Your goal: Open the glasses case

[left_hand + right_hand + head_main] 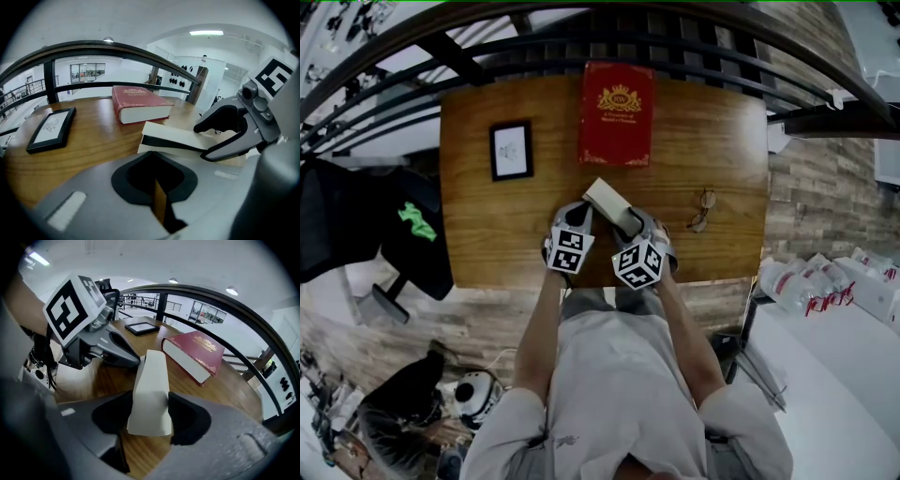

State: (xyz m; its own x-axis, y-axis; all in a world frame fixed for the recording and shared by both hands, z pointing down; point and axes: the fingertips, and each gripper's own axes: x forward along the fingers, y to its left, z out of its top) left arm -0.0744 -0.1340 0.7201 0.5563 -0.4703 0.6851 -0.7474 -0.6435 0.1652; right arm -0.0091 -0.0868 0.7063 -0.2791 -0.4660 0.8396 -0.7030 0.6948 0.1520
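Observation:
A cream glasses case [607, 200] lies on the wooden table [487, 225], near its front edge, between my two grippers. In the right gripper view its near end [151, 390] fills the gap of my right gripper [151, 414], and both pads rest against its sides. In the left gripper view the case [178, 138] shows a dark seam along its side, with the right gripper [202, 142] straddling its far end. My left gripper [151, 154] has its jaws closed to a thin slit, tips at the case's long side, nothing between them. From the head view the left gripper [579, 216] and right gripper [636, 225] flank the case.
A red book [617, 112] lies at the back of the table and a black picture frame [511, 150] at the back left. Folded glasses [703, 211] lie to the right of the case. A dark railing [581, 37] runs behind the table.

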